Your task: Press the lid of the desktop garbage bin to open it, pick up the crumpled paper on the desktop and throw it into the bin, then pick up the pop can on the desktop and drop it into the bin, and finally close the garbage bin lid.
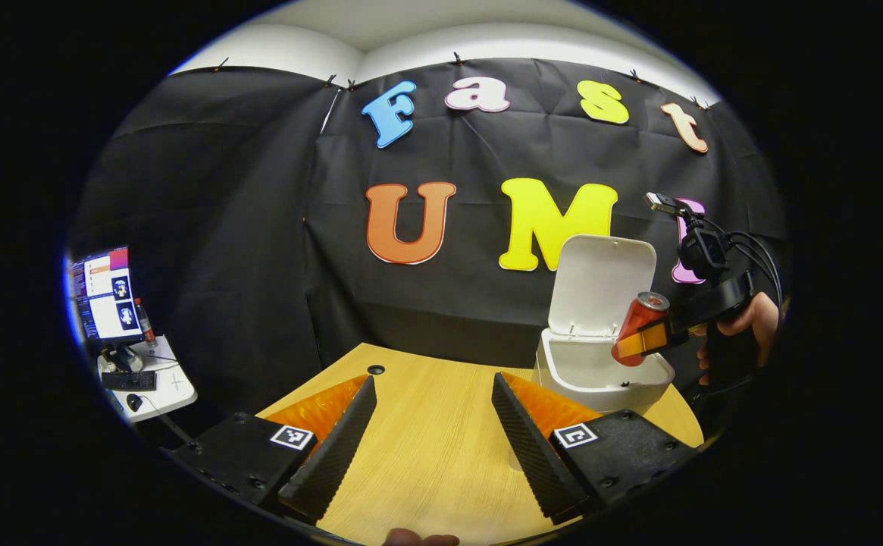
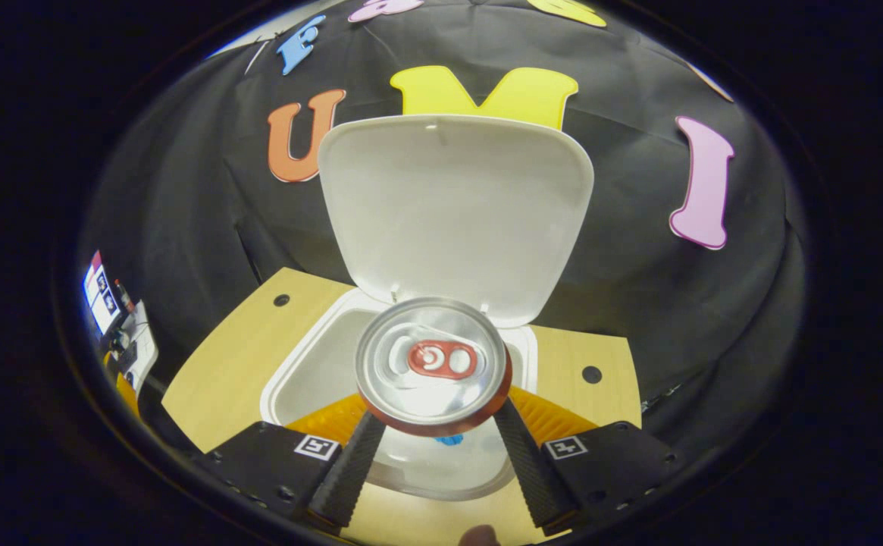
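The white desktop bin [image 1: 600,371] stands at the far right of the wooden table, its lid [image 1: 600,284] swung up and open. A red pop can [image 1: 640,322] hangs tilted over the bin's opening, held by my right gripper [image 1: 642,341] with a hand behind it. In the right gripper view the can's silver top [image 2: 433,364] faces the camera between my right gripper [image 2: 435,447] fingers, above the open bin [image 2: 312,371] and in front of its raised lid [image 2: 456,212]. My left gripper [image 1: 430,444] stands open low over the table with nothing between its fingers.
The wooden table [image 1: 426,425] has a round cable hole [image 1: 375,369] near its far edge. A side desk with a monitor [image 1: 101,292], keyboard and mouse stands at the far left. Black cloth walls close off the back.
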`<move>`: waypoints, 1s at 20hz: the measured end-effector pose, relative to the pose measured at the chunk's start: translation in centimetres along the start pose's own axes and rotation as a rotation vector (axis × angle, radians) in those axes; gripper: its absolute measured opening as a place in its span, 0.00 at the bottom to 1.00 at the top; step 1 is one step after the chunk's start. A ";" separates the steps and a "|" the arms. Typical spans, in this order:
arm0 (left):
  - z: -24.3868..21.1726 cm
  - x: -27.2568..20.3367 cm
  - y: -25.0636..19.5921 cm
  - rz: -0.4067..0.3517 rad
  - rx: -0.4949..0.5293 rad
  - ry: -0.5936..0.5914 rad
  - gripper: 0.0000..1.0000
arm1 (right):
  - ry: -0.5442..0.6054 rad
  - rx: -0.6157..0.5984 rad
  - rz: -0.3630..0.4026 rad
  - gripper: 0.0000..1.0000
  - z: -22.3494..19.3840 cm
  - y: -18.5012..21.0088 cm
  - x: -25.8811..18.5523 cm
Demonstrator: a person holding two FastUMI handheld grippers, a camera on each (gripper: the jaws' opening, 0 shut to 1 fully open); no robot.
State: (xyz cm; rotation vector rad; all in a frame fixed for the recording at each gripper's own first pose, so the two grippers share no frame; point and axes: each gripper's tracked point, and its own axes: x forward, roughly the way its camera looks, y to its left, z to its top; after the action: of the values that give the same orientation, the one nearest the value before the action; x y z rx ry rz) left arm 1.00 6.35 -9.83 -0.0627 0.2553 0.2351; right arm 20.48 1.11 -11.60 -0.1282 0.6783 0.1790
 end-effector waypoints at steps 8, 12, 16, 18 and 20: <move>0.2 -0.2 -0.7 0.003 -0.005 -0.002 0.99 | -0.075 0.047 -0.024 0.98 1.6 -1.7 -0.8; 0.2 -0.2 -1.7 -0.022 -0.003 -0.004 0.99 | -0.119 0.066 -0.039 0.98 2.2 -2.5 -2.3; 0.7 -0.5 -2.8 -0.051 0.006 -0.018 0.99 | -0.160 0.092 -0.045 0.98 2.7 -2.3 -4.1; 1.1 -0.7 -3.3 -0.066 0.010 -0.029 0.99 | -0.190 0.106 -0.064 0.98 3.4 -2.2 -5.0; 1.4 -0.7 -3.6 -0.079 0.015 -0.040 0.99 | -0.226 0.122 -0.078 0.98 4.4 -1.9 -6.2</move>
State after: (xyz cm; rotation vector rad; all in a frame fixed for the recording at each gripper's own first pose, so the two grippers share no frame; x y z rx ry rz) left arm 1.53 2.86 -8.21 -0.0527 0.2143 0.1553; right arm 18.80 -0.69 -4.19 -0.0168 0.4567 0.0750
